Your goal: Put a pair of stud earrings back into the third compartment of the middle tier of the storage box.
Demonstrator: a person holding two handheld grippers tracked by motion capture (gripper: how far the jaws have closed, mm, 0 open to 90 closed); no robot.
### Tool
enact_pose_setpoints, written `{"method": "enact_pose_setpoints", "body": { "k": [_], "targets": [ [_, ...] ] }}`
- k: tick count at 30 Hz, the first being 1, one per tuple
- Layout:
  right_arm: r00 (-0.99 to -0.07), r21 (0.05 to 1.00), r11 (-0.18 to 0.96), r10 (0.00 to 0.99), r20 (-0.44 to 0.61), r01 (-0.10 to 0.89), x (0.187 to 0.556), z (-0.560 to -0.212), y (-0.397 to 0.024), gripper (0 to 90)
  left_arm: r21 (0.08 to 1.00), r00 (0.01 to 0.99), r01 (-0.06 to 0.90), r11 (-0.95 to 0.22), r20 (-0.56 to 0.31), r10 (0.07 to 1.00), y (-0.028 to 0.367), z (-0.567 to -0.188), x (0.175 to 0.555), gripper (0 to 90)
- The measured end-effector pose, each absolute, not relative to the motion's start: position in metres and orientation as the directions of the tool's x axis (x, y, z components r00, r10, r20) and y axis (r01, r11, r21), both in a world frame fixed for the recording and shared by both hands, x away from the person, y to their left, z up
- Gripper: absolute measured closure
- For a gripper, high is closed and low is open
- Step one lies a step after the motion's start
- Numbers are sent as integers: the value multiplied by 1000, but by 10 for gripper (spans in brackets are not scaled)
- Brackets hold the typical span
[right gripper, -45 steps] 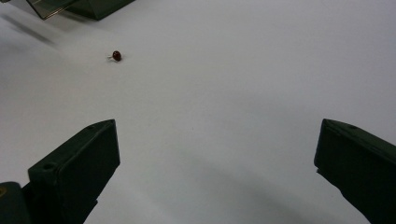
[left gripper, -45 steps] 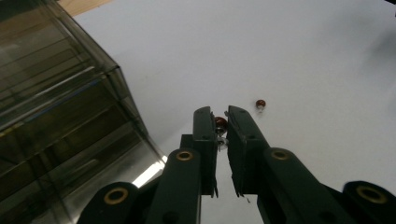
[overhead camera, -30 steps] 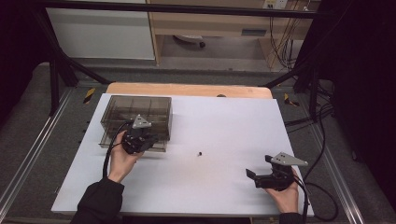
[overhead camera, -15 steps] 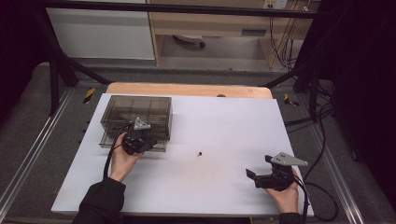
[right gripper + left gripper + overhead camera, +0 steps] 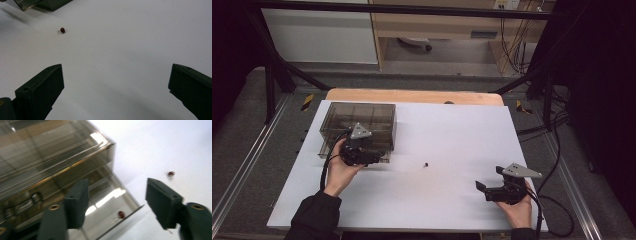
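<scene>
The white table (image 5: 452, 145) carried a smoky transparent drawer box (image 5: 358, 120) at its left. The left gripper (image 5: 373, 159) stood open and empty at the pulled-out drawer (image 5: 110, 202), which held one red bead (image 5: 121, 214). The right gripper (image 5: 488, 188) gaped wide, empty. A second red bead (image 5: 426, 164) lay mid-table. No legible markings appeared.

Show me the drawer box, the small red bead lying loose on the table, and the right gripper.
Drawer box (image 5: 357, 117): high view, its smoky top.
Red bead (image 5: 62, 30): right gripper view, its round body.
Right gripper (image 5: 490, 179): high view, between its open fingertips.

Bright white table (image 5: 452, 150) amid dark surroundings; glare on the smoky box (image 5: 50, 157); left gripper view blurred
</scene>
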State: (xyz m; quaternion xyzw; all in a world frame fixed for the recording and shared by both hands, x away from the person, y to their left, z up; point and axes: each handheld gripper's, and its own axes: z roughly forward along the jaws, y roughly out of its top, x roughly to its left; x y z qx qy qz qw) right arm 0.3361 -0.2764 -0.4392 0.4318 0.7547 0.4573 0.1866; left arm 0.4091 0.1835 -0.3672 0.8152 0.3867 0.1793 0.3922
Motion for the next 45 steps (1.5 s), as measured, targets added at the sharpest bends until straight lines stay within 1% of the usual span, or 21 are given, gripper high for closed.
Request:
{"method": "enact_pose_setpoints", "body": {
  "k": [1,2,3,8,15,23,27,33,35,37,42,45],
  "targets": [
    [-558,852,210,822,112,480,336,-439,-276,7,785,642,480,-391,-11,767,180,-367,407,289],
    [-558,851,212,822,111,481,336,-440,-276,7,788,646,472,-396,-4,763,177,-366,406,220],
    [-558,851,212,822,111,481,336,-440,-276,7,788,653,466,-403,2,757,174,-366,405,220],
    [-557,851,210,823,112,481,336,-439,-277,7,780,687,451,-433,6,727,154,-366,401,115],
    [-560,848,212,821,115,485,336,-440,-276,7,777,729,434,-456,-6,685,121,-374,400,67],
    [-561,848,214,820,113,484,336,-440,-276,7,739,758,441,-509,-3,652,87,-397,405,67],
    [-561,848,214,820,114,484,336,-440,-276,7,727,765,453,-515,-20,644,76,-407,409,115],
    [-563,848,214,819,114,484,336,-440,-276,7,711,769,464,-529,-28,638,65,-420,416,238],
    [-562,849,213,819,115,484,336,-440,-276,7,705,762,477,-526,-32,647,62,-425,418,260],
    [-563,851,212,819,114,481,336,-440,-276,7,699,761,485,-526,-41,647,60,-429,420,318],
    [-564,847,216,818,115,486,336,-440,-276,7,690,761,494,-529,-50,647,57,-437,424,418],
    [-564,848,214,817,116,484,336,-440,-276,7,683,760,491,-542,-31,650,56,-440,425,499]
  ]
}}
